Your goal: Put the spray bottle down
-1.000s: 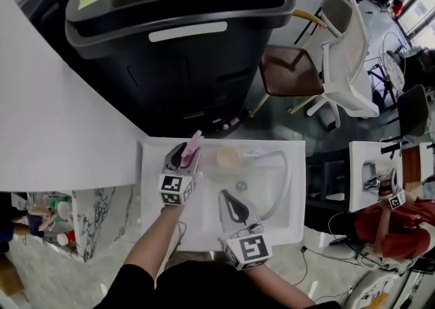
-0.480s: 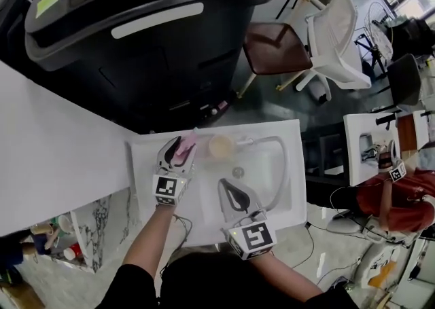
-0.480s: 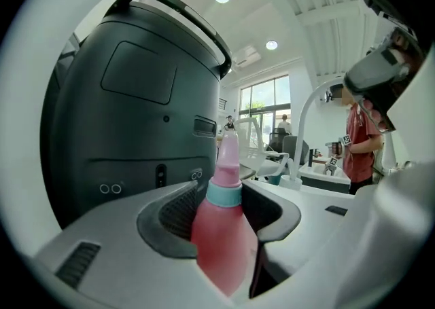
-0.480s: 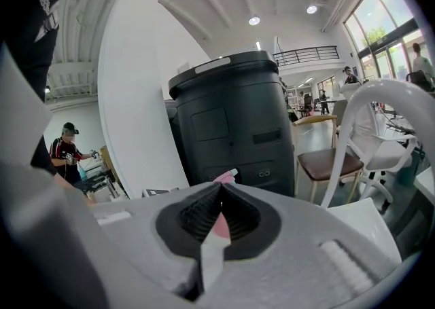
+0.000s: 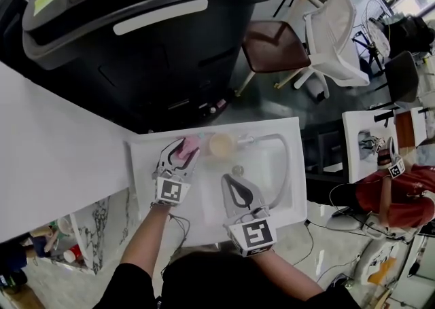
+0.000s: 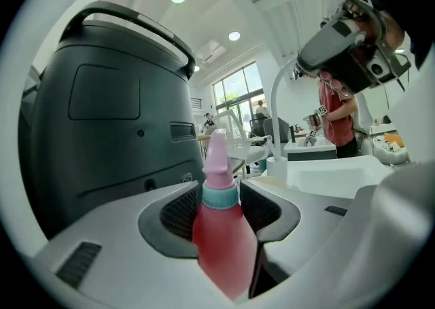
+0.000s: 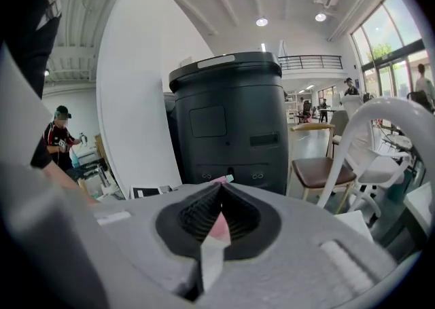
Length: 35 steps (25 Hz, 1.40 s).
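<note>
In the head view my left gripper [image 5: 182, 146] is shut on the pink spray bottle [image 5: 186, 147] over the left part of the white sink [image 5: 141, 178]. The left gripper view shows the bottle [image 6: 224, 240] clamped between both pads, its teal collar and pink nozzle sticking out past my left gripper [image 6: 223, 195]. Further right, my right gripper [image 5: 230, 180] hovers over the basin, shut and holding nothing. In the right gripper view the jaws of my right gripper [image 7: 219, 195] meet, and the bottle's nozzle [image 7: 223, 180] peeks out beyond them.
A beige cup [image 5: 222, 144] and a curved white faucet [image 5: 277, 155] stand at the sink's far side, with the drain [image 5: 238, 170] in the basin. A large black bin [image 5: 149, 36] stands behind the sink. Beyond it stands a brown-seated chair [image 5: 275, 46].
My left gripper has rolled and shifted a little with the bottle, which now lies flatter between the jaws. The right gripper has barely moved.
</note>
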Each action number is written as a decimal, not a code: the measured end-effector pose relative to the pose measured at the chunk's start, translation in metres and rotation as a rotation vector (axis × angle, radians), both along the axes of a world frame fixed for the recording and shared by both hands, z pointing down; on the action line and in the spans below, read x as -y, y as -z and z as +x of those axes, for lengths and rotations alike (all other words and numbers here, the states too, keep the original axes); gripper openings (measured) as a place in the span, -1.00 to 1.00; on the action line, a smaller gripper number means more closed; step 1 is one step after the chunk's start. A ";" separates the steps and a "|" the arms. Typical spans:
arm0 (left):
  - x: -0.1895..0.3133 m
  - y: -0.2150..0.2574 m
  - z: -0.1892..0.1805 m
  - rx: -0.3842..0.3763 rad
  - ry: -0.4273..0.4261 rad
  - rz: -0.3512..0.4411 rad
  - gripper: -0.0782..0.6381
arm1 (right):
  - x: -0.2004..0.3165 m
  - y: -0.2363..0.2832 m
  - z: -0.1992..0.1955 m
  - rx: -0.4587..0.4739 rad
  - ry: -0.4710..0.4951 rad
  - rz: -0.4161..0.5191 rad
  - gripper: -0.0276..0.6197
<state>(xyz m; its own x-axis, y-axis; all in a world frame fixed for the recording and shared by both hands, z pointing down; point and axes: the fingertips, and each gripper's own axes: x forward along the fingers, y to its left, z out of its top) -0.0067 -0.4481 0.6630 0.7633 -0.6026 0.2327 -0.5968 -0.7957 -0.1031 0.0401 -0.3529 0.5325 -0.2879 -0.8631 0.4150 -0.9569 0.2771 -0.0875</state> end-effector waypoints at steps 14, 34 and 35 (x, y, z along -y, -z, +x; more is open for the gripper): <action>-0.005 -0.024 -0.028 -0.058 -0.036 -0.150 0.02 | -0.012 -0.003 -0.026 0.025 0.086 0.003 -0.92; -0.153 0.128 -0.089 -0.256 0.375 -0.249 -0.69 | -0.061 0.054 -0.023 0.116 0.196 0.088 -0.92; -0.163 0.133 -0.087 -0.246 0.388 -0.243 -0.70 | -0.066 0.055 -0.023 0.123 0.203 0.089 -0.92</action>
<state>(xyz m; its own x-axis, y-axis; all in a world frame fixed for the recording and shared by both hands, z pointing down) -0.0933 -0.2853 0.5298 0.5440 -0.8030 0.2435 -0.8361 -0.4943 0.2377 0.0175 -0.2873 0.4777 -0.5025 -0.8139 0.2915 -0.8646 0.4741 -0.1668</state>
